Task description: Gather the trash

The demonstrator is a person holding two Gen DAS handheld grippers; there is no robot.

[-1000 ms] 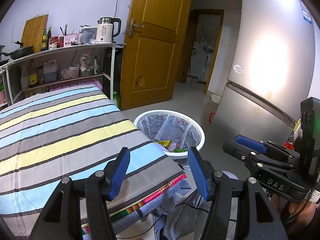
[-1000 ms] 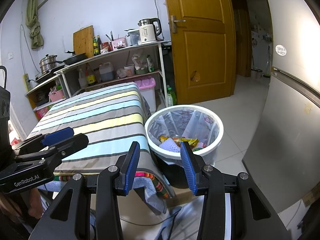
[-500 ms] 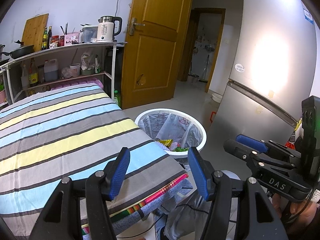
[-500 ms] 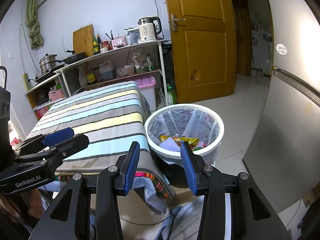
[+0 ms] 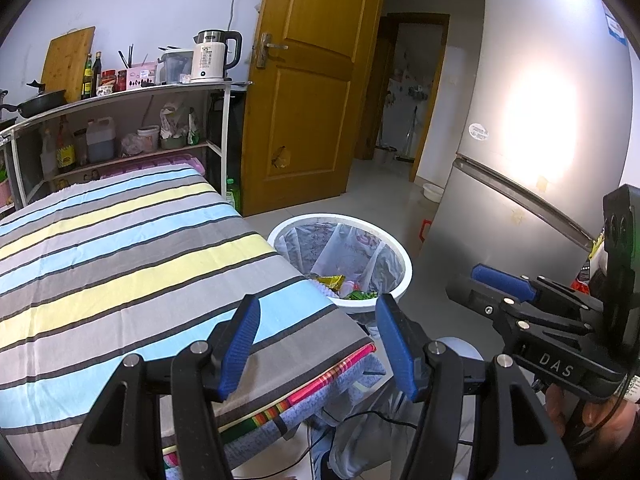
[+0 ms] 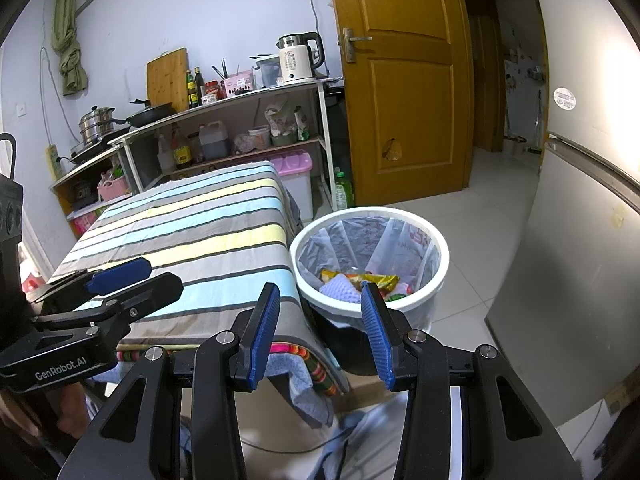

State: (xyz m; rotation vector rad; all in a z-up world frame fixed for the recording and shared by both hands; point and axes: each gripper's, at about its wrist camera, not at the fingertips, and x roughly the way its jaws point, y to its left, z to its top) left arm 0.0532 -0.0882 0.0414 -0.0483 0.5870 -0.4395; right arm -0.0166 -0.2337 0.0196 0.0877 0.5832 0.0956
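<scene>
Left gripper [image 5: 316, 340], black frame with blue ribbed pads: jaws parted, nothing between them, held over the near corner of the table. Right gripper [image 6: 320, 330], same build: jaws parted to a middling gap, empty, held off the table's near right corner.

Table covered in a striped cloth [image 5: 120, 248] of grey, pale blue and yellow bands; its top is bare. A multicoloured woven edge [image 5: 320, 376] hangs below the cloth at the near corner.

White round plastic bin [image 6: 434, 240] lined with a clear bag stands on the tiled floor just beside the table's right edge, at about 1 o'clock from the right gripper and 12 to 1 o'clock from the left. Trash lies inside at the bottom: a yellow-gold snack wrapper [image 6: 380, 279], a pale blue-white foam piece [image 6: 340, 287], green and red scraps beside them.

Beyond, at 11 o'clock: open metal shelf unit [image 6: 240, 120] with a white electric kettle [image 6: 296, 62], bottles, a wooden cutting board. Brown wooden door [image 6: 404, 80] at 12 o'clock. Silver fridge [image 5: 540, 140] at 2 o'clock in the left wrist view.
</scene>
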